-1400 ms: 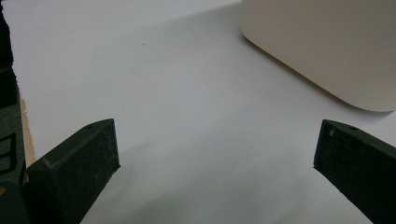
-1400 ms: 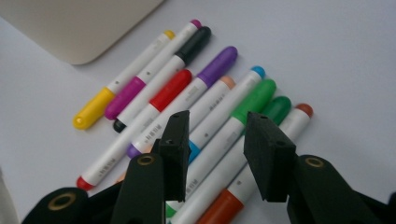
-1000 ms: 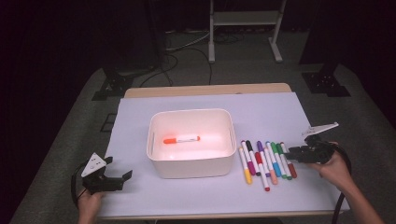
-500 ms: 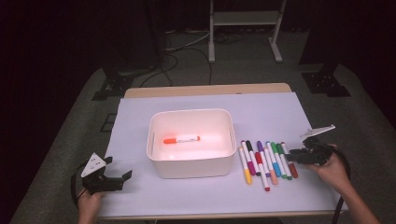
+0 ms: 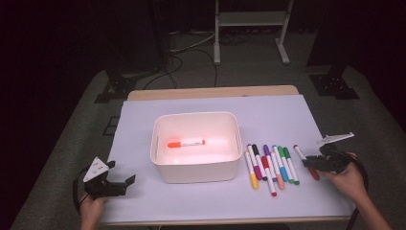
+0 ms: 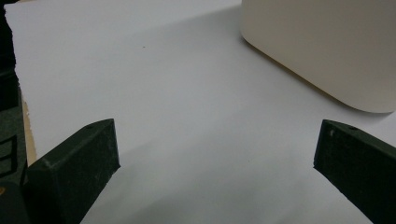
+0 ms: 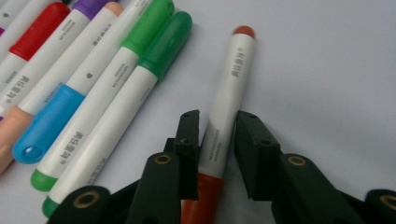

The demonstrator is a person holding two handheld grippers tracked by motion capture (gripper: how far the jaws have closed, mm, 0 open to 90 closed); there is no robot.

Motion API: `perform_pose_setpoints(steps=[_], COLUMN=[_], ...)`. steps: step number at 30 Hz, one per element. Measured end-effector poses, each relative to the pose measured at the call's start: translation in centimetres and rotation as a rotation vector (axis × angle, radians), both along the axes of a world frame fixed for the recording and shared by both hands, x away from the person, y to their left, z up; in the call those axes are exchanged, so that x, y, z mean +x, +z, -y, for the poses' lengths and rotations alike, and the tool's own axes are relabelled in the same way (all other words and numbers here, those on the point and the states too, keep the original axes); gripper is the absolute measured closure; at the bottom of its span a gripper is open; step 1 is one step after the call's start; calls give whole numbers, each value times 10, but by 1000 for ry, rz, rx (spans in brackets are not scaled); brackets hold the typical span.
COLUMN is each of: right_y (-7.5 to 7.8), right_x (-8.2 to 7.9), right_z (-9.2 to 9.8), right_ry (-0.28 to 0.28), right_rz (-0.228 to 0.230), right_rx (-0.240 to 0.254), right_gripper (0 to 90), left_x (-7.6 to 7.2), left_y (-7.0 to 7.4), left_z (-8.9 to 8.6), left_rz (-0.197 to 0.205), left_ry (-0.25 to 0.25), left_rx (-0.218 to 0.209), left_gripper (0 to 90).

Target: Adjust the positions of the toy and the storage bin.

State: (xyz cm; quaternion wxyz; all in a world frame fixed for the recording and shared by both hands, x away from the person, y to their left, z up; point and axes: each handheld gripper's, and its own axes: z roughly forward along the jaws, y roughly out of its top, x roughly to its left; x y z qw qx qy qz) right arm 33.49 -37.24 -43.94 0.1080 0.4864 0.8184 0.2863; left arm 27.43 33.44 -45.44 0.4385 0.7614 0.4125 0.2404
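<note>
- The red marker (image 7: 227, 100) lies flat on the counter (image 5: 287, 115), to the right of the white bin (image 5: 195, 167) and a little apart from the row of coloured markers (image 5: 271, 165) that lies between it and the bin.
- The right hand-held gripper (image 7: 217, 128) has just been closing; its jaws straddle the marker's white barrel just above the red cap. The left pad looks to be against the barrel, while a thin gap seems to remain on the right, so the grip does not look firm.
- The marker looks light, stiff and smooth: a round plastic barrel likely to roll or slip, so a hold near mid-barrel, square across it, seems best.
- An orange marker (image 5: 186, 143) already lies inside the bin.
- The left hand-held gripper (image 5: 117, 179) rests left of the bin, jaws wide apart, nothing between them.
</note>
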Motion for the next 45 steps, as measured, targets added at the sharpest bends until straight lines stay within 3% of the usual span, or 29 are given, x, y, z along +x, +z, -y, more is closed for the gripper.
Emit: perform_pose_setpoints(steps=[5, 9, 15, 17, 20, 29, 33, 34, 35, 38, 45], right_y=[0, 1, 10, 22, 32, 90, 108, 119, 119, 139, 168], right_x=[-1, 0, -2, -4, -5, -11, -12, -13, -13, -13, -9], right_z=[-2, -1, -1, -5, -10, -51, -65, -74, -74, -95, -130], right_ry=[-9, -23, -3, 27, 50, 203, 249, 282, 282, 340, 429], right_rz=[15, 3, 9, 23, 39, 102, 124, 137, 137, 151, 175], right_rx=[-32, -16, 29, 69, 85, 160, 163, 160, 160, 157, 139], right_gripper=[750, 757, 757, 757, 757, 758, 757, 757, 757, 757, 757], left_x=[0, 0, 0, 0, 0, 0, 0, 0, 0, 0, 0], left_y=[0, 0, 0, 0, 0, 0, 0, 0, 0, 0, 0], left_z=[0, 0, 0, 0, 0, 0, 0, 0, 0, -1, -1], left_rz=[-1, -1, -4, -2, -1, 0, -1, -1, -1, -2, -2], left_ry=[-1, -2, -1, -2, 0, -2, -3, -3, -3, -5, -6], left_rx=[0, -1, 3, 5, 2, 0, -1, -2, -2, -1, -6], left_gripper=[0, 0, 0, 0, 0, 0, 0, 0, 0, 0, 0])
